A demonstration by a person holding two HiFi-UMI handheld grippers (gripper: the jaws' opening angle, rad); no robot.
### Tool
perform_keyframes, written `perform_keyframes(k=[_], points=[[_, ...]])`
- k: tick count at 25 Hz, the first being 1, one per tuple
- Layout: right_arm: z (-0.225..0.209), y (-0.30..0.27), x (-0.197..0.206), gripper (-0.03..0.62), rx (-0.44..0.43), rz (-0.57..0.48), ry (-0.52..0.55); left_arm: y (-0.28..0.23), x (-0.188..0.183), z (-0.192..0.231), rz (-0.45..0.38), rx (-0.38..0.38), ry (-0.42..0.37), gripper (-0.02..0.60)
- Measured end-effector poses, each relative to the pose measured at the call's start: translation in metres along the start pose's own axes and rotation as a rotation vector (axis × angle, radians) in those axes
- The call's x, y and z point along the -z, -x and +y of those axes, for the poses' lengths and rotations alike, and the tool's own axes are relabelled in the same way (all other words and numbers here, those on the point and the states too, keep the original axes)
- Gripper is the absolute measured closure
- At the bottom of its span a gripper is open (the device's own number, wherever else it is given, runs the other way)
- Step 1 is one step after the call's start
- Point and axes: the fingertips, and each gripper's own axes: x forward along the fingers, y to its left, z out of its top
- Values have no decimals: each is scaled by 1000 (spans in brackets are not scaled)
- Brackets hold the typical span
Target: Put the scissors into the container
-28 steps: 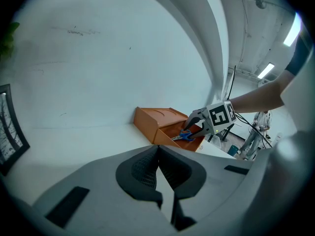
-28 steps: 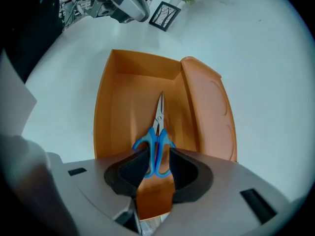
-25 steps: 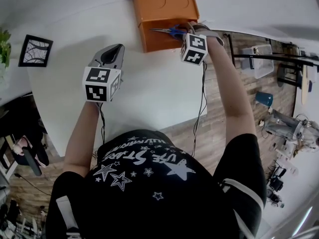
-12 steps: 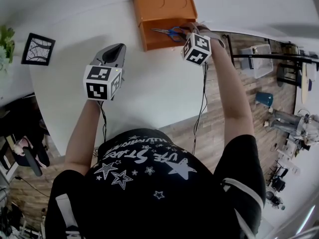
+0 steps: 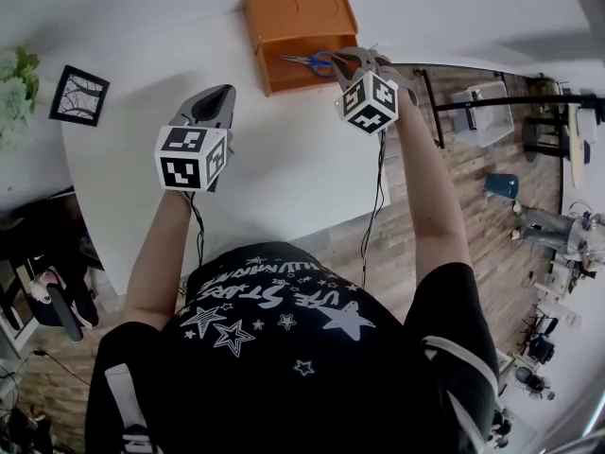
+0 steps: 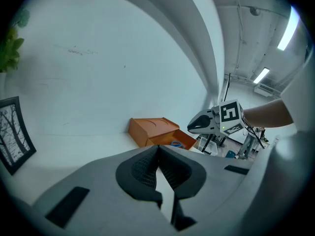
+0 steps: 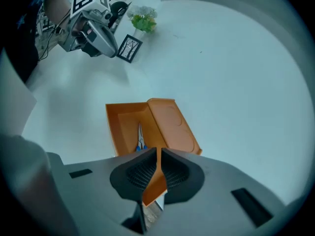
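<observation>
While left tongs (image 6: 157,149) and right tongs (image 7: 158,154) sit clenched (empty), scissors (image 7: 140,137) lie inside the container (image 7: 172,124) beyond the latter.

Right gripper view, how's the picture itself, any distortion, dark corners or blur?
Right gripper view: strong fisheye with black corners; the orange container and the scissors inside read sharp; the right hand-held gripper looks dim and soft. Left gripper view: same black corners, with a bright ceiling light at upper right.

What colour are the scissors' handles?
Blue; the silver-bladed scissors in the orange container show best in the head view.
</observation>
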Motion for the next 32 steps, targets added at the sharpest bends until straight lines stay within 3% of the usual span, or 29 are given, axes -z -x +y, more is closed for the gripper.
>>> perform_keyframes(k=[23, 32], points=[[45, 175, -34, 543, 186, -307, -569, 85, -11, -89, -87, 52, -84, 563], [110, 251, -37, 543, 248, -397, -748, 153, 22, -118, -112, 34, -99, 563]])
